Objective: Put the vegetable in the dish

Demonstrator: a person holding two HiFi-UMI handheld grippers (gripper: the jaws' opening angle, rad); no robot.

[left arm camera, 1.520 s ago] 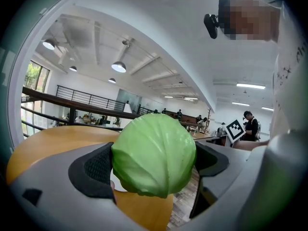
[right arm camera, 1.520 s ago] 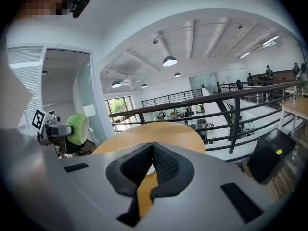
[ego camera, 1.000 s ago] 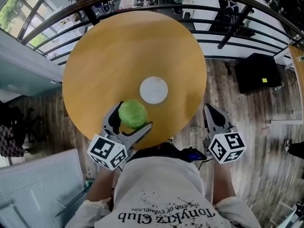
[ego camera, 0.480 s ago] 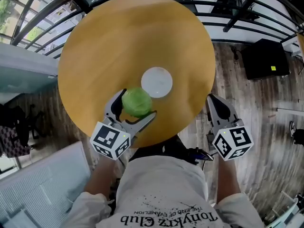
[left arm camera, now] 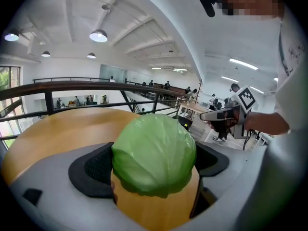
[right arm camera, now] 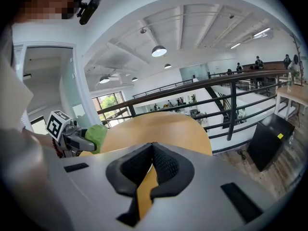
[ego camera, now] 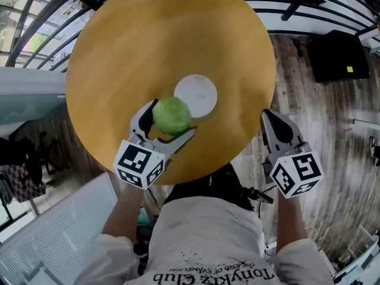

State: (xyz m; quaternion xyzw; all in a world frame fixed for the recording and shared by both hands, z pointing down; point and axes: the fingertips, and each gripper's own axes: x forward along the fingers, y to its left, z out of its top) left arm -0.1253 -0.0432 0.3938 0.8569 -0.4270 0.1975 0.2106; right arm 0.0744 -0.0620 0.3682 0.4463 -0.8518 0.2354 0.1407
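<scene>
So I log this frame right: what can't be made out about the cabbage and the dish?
- Dish: in the head view the cabbage covers its near-left rim. In the left gripper view the cabbage fills the middle and no dish shows.
- Cabbage's height over the table: the head view looks steeply down, so I cannot tell.
- Cabbage's underside: not shown in any view.
</scene>
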